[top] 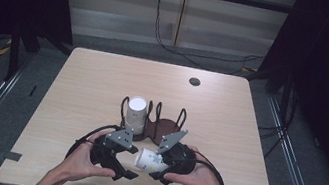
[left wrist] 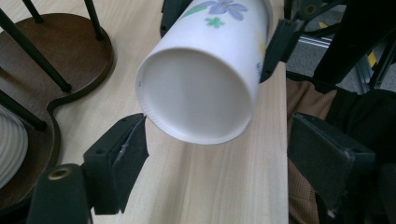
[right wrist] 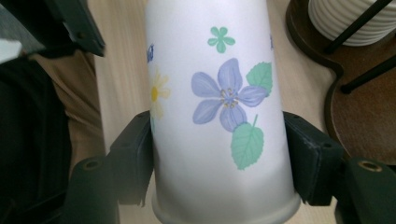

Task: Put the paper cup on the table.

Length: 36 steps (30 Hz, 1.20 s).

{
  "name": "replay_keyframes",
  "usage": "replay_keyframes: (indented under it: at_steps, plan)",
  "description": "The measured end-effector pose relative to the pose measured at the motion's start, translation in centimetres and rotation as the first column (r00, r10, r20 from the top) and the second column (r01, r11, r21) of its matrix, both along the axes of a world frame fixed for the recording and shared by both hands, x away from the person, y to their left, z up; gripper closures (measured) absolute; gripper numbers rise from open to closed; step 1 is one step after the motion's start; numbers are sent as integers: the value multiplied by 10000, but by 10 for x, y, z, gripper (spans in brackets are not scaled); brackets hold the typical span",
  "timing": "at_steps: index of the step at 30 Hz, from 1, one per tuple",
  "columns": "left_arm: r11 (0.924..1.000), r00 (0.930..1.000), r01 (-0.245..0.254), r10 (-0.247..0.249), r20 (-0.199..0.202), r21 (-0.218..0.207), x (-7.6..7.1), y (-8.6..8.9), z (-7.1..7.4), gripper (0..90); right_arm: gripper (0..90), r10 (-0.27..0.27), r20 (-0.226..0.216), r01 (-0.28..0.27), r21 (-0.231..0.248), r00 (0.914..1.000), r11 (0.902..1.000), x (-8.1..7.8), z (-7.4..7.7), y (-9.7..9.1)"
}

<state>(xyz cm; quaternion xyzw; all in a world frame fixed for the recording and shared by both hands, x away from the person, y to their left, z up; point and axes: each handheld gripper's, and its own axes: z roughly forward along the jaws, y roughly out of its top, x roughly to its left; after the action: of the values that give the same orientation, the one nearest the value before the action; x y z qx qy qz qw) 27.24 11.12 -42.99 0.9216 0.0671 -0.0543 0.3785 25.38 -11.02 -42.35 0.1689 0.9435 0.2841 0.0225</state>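
A white paper cup (top: 150, 160) printed with flowers lies on its side in the air near the table's front edge. My right gripper (top: 156, 166) is shut on it, one black pad on each side of the cup's wall (right wrist: 219, 93). The cup's flat base (left wrist: 201, 93) faces my left gripper (top: 125, 171). That gripper stands open, its jaws spread below and beside the base, and its left pad (left wrist: 133, 149) sits right at the base's rim. A hand grips each gripper.
Just beyond the grippers stands a dark wooden cup rack (top: 163, 126) with black wire posts; its left slot holds a white ribbed cup (top: 136, 112). A round black grommet (top: 194, 81) sits far back on the table (top: 94, 75).
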Motion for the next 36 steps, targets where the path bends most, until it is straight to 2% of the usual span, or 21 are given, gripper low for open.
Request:
replay_keyframes:
  at_steps: [2, 6, 8, 14, 19, 27, 32, 36]
  plan:
    - [9999, 10000, -23, 22, 63, 115, 0, 0, 0, 202, 329, 144, -111, -146, -146, 9998, 9998, 2, 0, 3]
    - [9999, 9999, -99, 99, 99, 34, 0, 0, 0, 210, 328, 369, -54, -372, -666, 9993, 9971, 1, 2, 11]
    - [9998, 9998, -104, 101, 172, 158, 1, 0, 0, 211, 328, 382, -150, -392, -737, 9992, 9965, 0, 2, 11]
    - [9997, 9997, -145, 141, 205, 189, 1, 0, -1, 221, 329, 575, -204, -591, -868, 9981, 9945, 0, 2, 13]
    - [9994, 9996, 196, -201, 179, 301, -1, -3, -3, 261, 328, 894, -338, -927, -1117, 9954, 9894, -2, 1, 19]
    - [9965, 9985, 533, -525, -143, 645, 2, -6, -7, 291, 329, 1206, -458, -1249, -1071, 9916, 9864, -2, -3, 25]
    - [9950, 9972, 713, -696, -264, 699, 1, -7, -8, 343, 329, 1324, -480, -1368, -1039, 9900, 9851, -3, -3, 29]
    - [9952, 9969, 733, -713, -323, 648, 2, -6, -8, 343, 329, 1332, -451, -1370, -971, 9901, 9858, -3, -3, 29]
